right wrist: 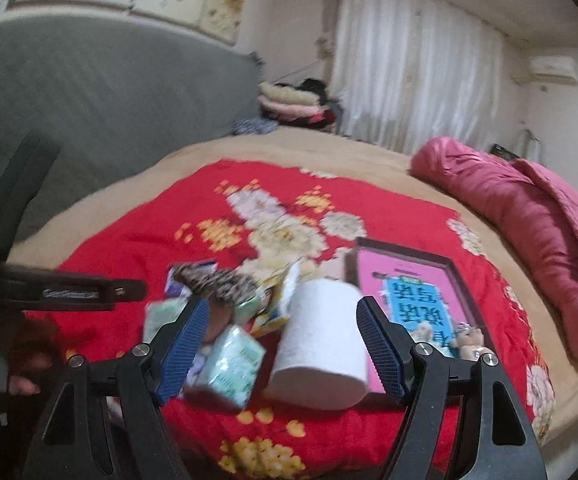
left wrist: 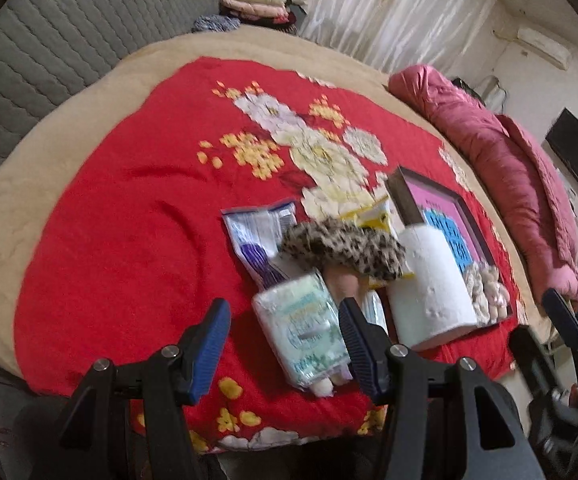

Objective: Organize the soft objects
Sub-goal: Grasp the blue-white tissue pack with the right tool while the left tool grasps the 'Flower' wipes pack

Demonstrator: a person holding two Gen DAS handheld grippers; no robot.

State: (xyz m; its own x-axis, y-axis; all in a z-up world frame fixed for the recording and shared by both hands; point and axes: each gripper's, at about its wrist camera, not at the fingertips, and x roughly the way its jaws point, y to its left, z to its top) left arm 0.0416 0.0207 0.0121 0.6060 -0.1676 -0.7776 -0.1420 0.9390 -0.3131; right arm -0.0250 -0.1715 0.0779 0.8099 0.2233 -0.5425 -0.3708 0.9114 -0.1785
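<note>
On the red floral blanket [left wrist: 129,240] lies the tissue pack [left wrist: 303,340], long axis running away from the left gripper [left wrist: 285,350], pale green print under clear wrap. Just beyond it, a leopard-print fuzzy piece [left wrist: 345,250]; beside that, a white paper roll [right wrist: 321,348] on its side. Right gripper [right wrist: 281,356] hovers, jaws wide apart, as are the left's.

Both wrist views look down, close, sharing the red blanket [left wrist: 129,240].
</note>
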